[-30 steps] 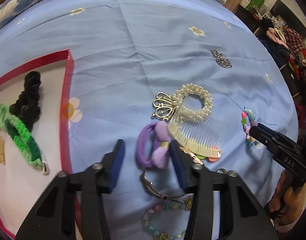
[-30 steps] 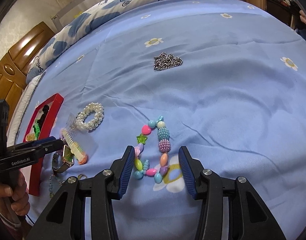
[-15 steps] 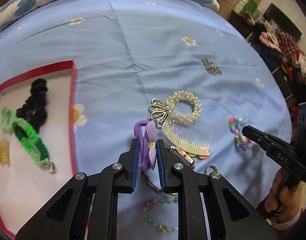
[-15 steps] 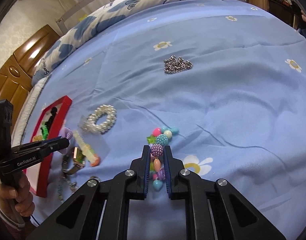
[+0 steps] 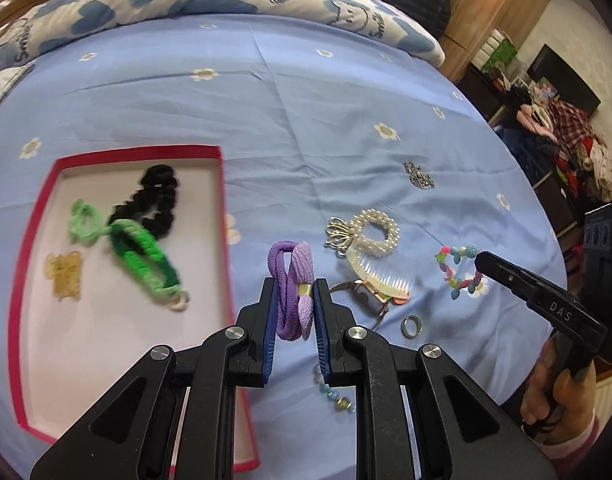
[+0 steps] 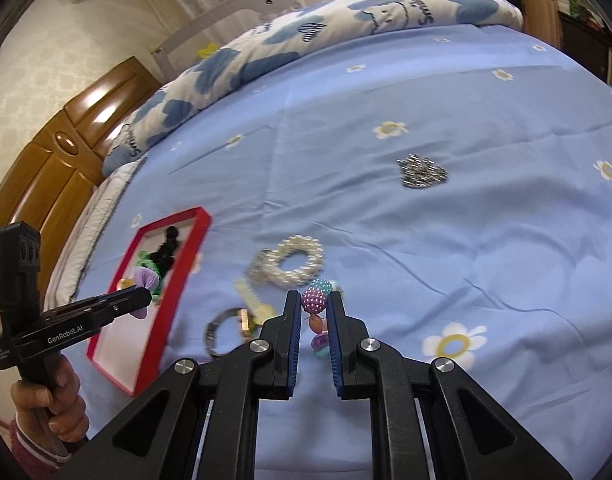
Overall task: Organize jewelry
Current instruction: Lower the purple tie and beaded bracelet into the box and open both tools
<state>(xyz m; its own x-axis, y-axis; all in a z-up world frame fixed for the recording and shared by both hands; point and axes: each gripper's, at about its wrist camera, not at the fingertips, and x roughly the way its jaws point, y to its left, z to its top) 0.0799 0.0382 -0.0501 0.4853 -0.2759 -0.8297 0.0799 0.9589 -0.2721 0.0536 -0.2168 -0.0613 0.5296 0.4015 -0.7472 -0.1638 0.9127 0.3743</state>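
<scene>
My left gripper (image 5: 293, 292) is shut on a purple hair tie (image 5: 291, 280) and holds it above the blue sheet, just right of the red-rimmed tray (image 5: 221, 200). The tray holds a black scrunchie (image 5: 157, 200), a green braided band (image 5: 141, 256) and a gold piece (image 5: 65, 276). My right gripper (image 6: 313, 306) is shut on the colourful bead bracelet (image 6: 314, 300), lifted off the sheet; the bracelet also shows in the left wrist view (image 5: 460, 268). A pearl bracelet (image 5: 376, 232), a comb (image 5: 382, 276) and a watch (image 5: 366, 292) lie between the grippers.
A silver chain pile (image 6: 422, 172) lies farther back on the sheet. A ring (image 5: 410, 325) and a pale bead strand (image 5: 334, 394) lie near my left gripper. A cloud-print quilt (image 5: 205, 4) runs along the far edge. A wooden headboard (image 6: 57, 152) stands at the left.
Both grippers closed, the left on the purple hair tie and the right on the bead bracelet, then lifted them off the sheet. The left gripper has shifted toward the tray.
</scene>
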